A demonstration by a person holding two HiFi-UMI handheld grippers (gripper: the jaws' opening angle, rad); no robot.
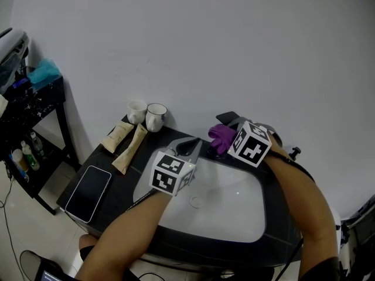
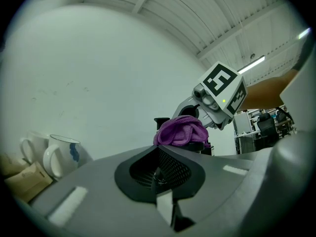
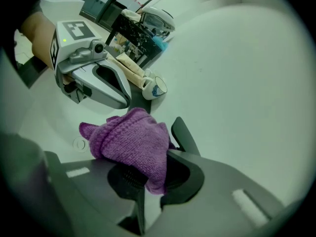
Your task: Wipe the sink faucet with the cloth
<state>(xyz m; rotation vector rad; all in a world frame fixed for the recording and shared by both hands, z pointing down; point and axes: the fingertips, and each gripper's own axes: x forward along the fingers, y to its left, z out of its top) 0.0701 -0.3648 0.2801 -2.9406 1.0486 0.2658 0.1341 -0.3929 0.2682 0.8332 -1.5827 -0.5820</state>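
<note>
Now, in the dark bench [image 1: 124, 179], the white sink [image 1: 234, 209] has its black faucet [image 1: 229, 119] at the back — the right tool [image 3: 148, 179] clamps the purple cloth [image 3: 131, 147] against it, likely to wipe; the left tool [image 2: 159, 174], closed and empty, hovers beside.

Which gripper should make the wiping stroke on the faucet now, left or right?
Right, probably. The right gripper is shut on the purple cloth, close by the faucet. The left gripper is shut with nothing in it, over the sink.
</note>
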